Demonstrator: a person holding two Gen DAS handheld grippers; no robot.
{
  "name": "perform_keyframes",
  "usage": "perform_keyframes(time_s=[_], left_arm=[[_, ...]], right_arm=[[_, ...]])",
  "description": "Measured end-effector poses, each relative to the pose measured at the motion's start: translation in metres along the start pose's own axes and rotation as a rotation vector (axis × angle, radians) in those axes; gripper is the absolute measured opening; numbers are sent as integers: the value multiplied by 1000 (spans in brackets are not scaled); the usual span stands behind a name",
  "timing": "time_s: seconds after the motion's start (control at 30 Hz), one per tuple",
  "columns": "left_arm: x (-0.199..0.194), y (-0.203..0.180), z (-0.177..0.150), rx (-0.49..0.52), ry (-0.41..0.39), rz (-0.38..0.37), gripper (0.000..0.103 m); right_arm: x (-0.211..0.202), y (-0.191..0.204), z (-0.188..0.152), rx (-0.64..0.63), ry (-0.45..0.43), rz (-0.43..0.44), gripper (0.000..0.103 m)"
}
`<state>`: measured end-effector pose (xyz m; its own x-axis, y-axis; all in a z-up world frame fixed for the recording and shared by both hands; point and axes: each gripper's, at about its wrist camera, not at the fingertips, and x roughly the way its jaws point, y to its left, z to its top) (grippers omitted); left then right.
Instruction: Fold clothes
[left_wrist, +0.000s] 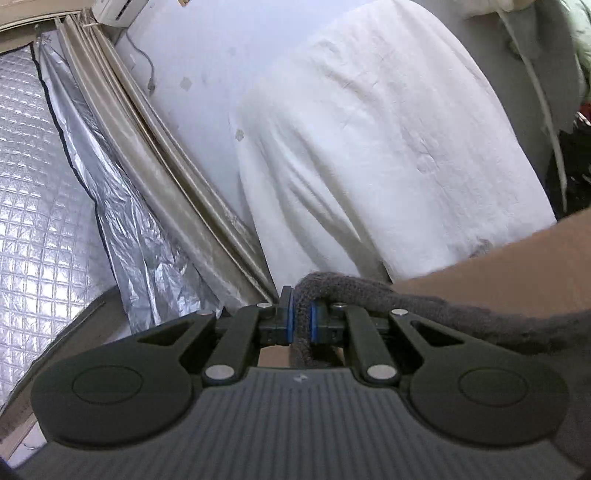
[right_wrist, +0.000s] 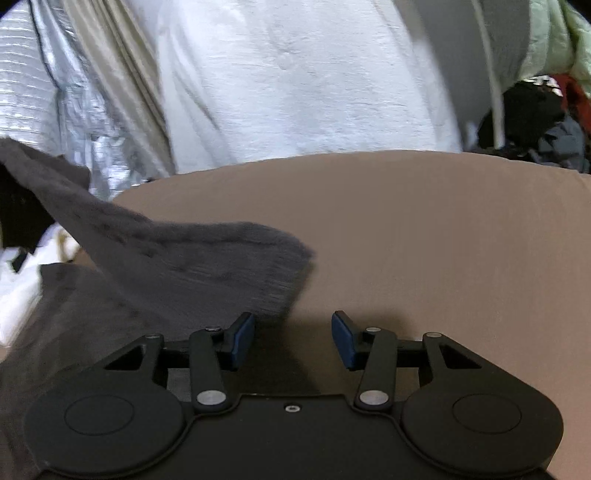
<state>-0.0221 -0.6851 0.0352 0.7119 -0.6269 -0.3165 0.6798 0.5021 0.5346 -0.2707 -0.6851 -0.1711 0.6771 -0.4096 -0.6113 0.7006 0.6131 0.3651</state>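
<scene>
The left gripper (left_wrist: 303, 319) is squeezed tight on a fuzzy dark gray cloth (left_wrist: 354, 291). The blue pads (left_wrist: 289, 320) press on the cloth from both sides, and a thick bunch of it sticks up between them. From there the cloth runs off to the right and drops down past the edge of the left wrist view.

The right gripper (right_wrist: 293, 338) has its two fingers wide apart. Nothing is between them. It hangs low over a brown table (right_wrist: 424, 240). The same gray cloth (right_wrist: 207, 266) lies partly on the table, just to the left of this gripper. One end is pulled up high toward the left side, so the cloth slopes like a slide. Its loose edge sits close to the gripper's left finger, but I cannot tell if they touch.

Behind the table a big white sheet (left_wrist: 388, 147) hangs down. Beside it are beige curtains (left_wrist: 155, 177) and a shiny silver cover (left_wrist: 33, 184). Off to the right sits a dark pile of clothes (right_wrist: 532, 110) with a bit of red in it.
</scene>
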Motion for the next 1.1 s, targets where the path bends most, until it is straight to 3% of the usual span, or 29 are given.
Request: perform_keyframes(time_s=[0.17,0.3,0.43,0.53,0.67,0.73,0.87,0.93,1.1], left_arm=[[-16,5,-30,-59,64,-30,8],[-65,9,-60,-168,23,-38,8],[-97,19,-103,-293,-1,-177,8],[-106,12,-133,-261,82,-179,8],[-139,11,-180,-245,92,-185,8],[-157,-9,-204,-94,66,-63,8],[-153,-19,-235,-105,164,-43,8],[-153,-16,-236,-134,166,-59,9],[-155,-8,-209,-97,56,-14,9]], right_arm=[[-15,27,2,-177,13,98,56],[-14,27,-6,-243,51,60,58],[-7,21,-9,-242,114,67,58],[-4,26,-9,-256,102,20,58],[-1,22,-14,-254,103,-14,58],[-1,16,-11,-234,103,-40,58],[-2,7,-2,-139,132,-237,58],[-16,0,2,-45,112,-201,58],[-53,0,5,152,112,40,58]])
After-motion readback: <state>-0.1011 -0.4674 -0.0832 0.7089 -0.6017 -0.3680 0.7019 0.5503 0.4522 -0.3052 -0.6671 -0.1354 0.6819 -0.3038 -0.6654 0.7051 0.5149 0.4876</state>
